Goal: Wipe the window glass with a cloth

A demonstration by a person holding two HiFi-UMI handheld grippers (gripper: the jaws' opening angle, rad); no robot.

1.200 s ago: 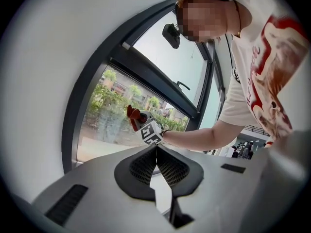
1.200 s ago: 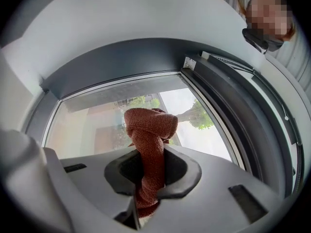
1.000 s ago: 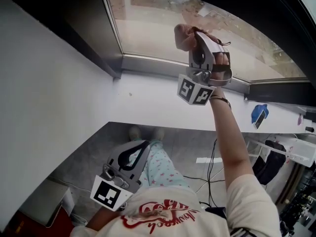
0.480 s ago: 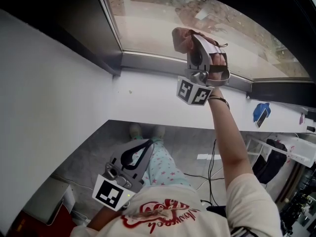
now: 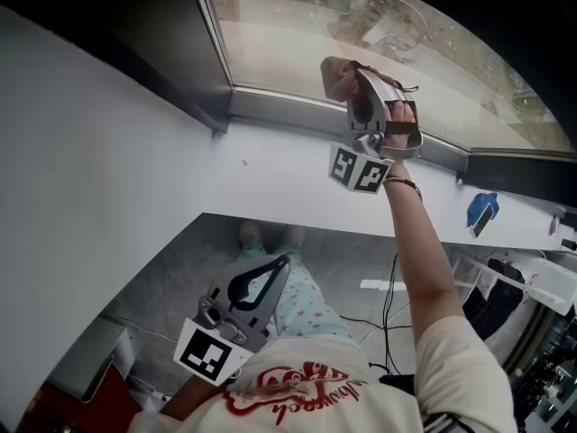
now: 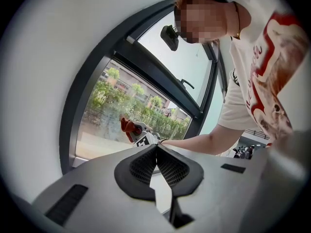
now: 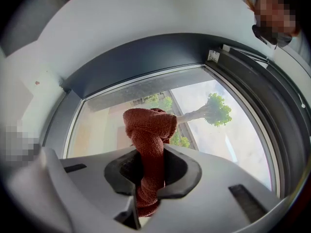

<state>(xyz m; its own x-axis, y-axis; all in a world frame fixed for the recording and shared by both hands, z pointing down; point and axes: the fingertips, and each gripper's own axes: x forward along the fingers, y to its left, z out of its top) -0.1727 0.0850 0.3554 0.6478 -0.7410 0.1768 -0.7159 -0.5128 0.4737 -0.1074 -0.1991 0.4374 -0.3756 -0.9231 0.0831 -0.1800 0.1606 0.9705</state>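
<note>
My right arm (image 5: 419, 251) is stretched out nearly straight toward the window, the hand (image 5: 399, 120) wrapped round the handle of the right gripper (image 5: 347, 72), whose marker cube (image 5: 359, 170) shows black-and-white square patterns facing me. My left arm is bent and kept low against my body, with the left gripper (image 5: 278, 265) pointing out over the grey floor (image 5: 180, 278); its jaws are pressed together with nothing between them, as the left gripper view confirms (image 6: 156, 147). The only lettering I can find is the red print on my white shirt (image 5: 297, 386), and it is too warped to read. The right gripper (image 7: 149, 166) is clamped on a rust-red knitted cloth (image 7: 148, 130): a twisted strand runs down between the pads and a bunched end sticks out past the tips. In the head view that cloth (image 5: 334, 78) sits over the lower part of the window glass (image 5: 288, 34), just above the grey frame (image 5: 270, 106); whether it touches the pane I cannot tell.
</note>
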